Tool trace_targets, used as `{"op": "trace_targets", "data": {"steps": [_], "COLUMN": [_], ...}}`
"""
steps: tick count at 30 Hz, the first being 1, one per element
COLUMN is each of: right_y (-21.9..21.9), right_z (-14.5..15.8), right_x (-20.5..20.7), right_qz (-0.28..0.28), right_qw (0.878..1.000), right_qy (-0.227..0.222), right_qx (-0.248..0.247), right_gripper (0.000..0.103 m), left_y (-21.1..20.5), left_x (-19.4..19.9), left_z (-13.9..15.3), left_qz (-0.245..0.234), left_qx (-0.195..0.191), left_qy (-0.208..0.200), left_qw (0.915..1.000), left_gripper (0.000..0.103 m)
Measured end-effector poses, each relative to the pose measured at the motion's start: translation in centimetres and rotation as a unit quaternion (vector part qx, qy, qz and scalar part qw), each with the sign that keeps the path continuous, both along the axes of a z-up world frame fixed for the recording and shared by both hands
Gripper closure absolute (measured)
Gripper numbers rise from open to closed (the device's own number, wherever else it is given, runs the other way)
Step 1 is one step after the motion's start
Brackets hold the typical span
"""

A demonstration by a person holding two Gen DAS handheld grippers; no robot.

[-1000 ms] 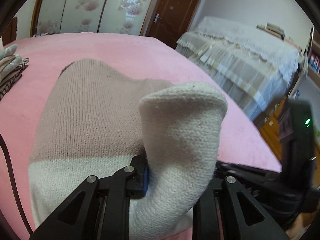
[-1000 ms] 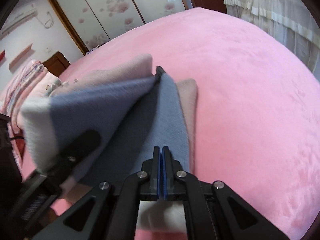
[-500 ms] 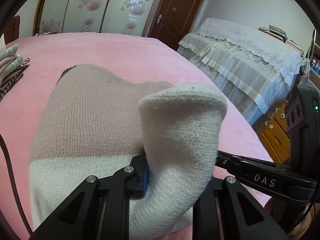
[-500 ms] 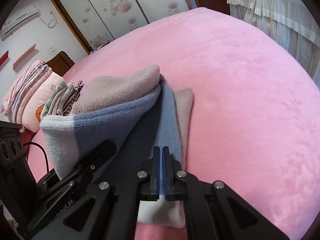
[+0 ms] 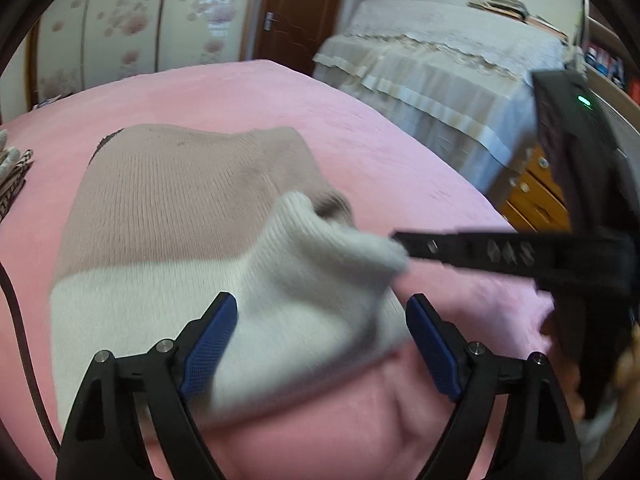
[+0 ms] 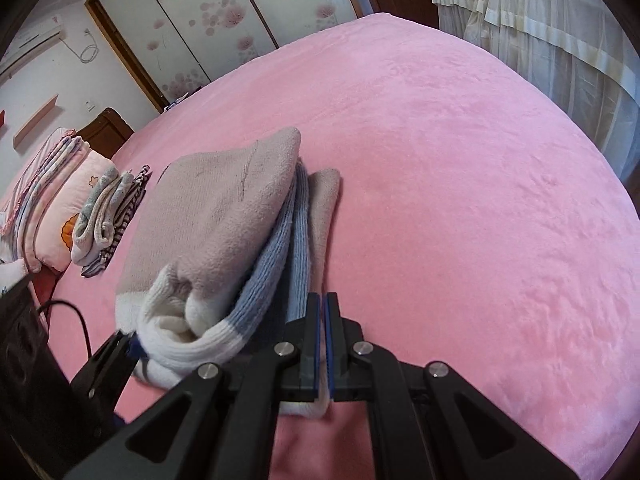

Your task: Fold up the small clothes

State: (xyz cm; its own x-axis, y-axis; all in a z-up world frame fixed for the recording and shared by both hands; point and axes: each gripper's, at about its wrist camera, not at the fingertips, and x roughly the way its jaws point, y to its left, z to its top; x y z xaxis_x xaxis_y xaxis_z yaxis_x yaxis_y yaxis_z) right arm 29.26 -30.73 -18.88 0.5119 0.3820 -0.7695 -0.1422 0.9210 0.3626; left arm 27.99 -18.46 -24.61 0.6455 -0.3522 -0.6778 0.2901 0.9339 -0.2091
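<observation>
Now the knitted garment, taupe with a white band and blue stripes showing in its layers, lies folded over on the pink blanket. Its 2 blue pads spread wide, the left gripper sits over the white hem and grips nothing. The right gripper has its 2 fingers pressed together on the white edge of the garment's lower layer. Beyond the garment, a small stack of folded clothes rests beside a pink pillow near the headboard.
</observation>
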Motion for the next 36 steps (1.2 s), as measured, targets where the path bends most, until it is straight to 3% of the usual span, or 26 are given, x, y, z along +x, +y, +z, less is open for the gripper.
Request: {"op": "trace_targets", "data": {"steps": [4, 6, 9, 11, 13, 14, 17, 21, 22, 23, 28, 33, 36], "right_y": [-0.4, -0.6, -0.5, 0.1, 1.1, 1.5, 3.4, 6.5, 7.2, 7.4, 3.5, 2.2, 2.3], "right_z": [0.7, 1.1, 2.2, 3.5, 5.0, 5.6, 6.5, 5.2, 4.5, 4.0, 1.5, -1.6, -2.6], "right_x": [-0.9, -1.3, -2.0, -2.7, -3.3, -3.5, -3.5, -2.5, -2.3, -2.2, -2.5, -3.1, -3.1], "right_qz": [-0.006, -0.005, 0.002, 0.010, 0.021, 0.029, 0.056, 0.087, 0.092, 0.092, 0.037, 0.020, 0.005], "right_qw": [1.000, 0.999, 0.999, 0.999, 0.999, 0.998, 0.997, 0.996, 0.995, 0.994, 0.999, 0.998, 0.999], "right_qy": [0.007, 0.011, 0.014, 0.001, -0.018, -0.024, -0.035, -0.016, -0.014, -0.010, 0.024, 0.051, 0.050], "right_qx": [0.018, 0.031, 0.049, 0.049, 0.047, 0.050, 0.041, -0.019, -0.048, -0.061, -0.031, -0.014, -0.010], "right_gripper": [0.101, 0.100, 0.084, 0.064, 0.062, 0.062, 0.062, 0.062, 0.066, 0.088, 0.093, 0.093, 0.093], "left_y": [2.8, 5.3, 11.2, 14.4, 17.0, 18.2, 19.2, 18.3, 18.1, 18.0, 16.9, 16.2, 16.9], "left_x": [-1.8, -2.4, -2.6, -2.3, -2.1, -1.8, -0.6, 0.5, 0.7, 0.9, 1.3, 1.4, 1.1], "left_z": [1.7, 2.5, 3.0, 2.6, 1.9, 1.3, 0.1, -0.4, -0.4, -0.5, -0.8, -1.9, -3.2], "left_qz": [-0.013, 0.008, 0.091, 0.148, 0.197, 0.219, 0.232, 0.219, 0.217, 0.214, 0.196, 0.183, 0.183], "left_qx": [-0.038, -0.062, -0.090, -0.094, -0.087, -0.080, -0.068, -0.060, -0.055, -0.048, -0.030, -0.018, -0.036], "left_qy": [0.030, 0.048, 0.075, 0.091, 0.106, 0.119, 0.148, 0.153, 0.151, 0.148, 0.142, 0.143, 0.148], "left_qw": [0.9987, 0.9969, 0.9889, 0.9804, 0.9709, 0.9652, 0.9589, 0.9618, 0.9629, 0.9645, 0.9699, 0.9725, 0.9713], "left_gripper": [0.018, 0.017, 0.017, 0.017, 0.017, 0.017, 0.017, 0.017, 0.017, 0.017, 0.015, 0.014, 0.012]}}
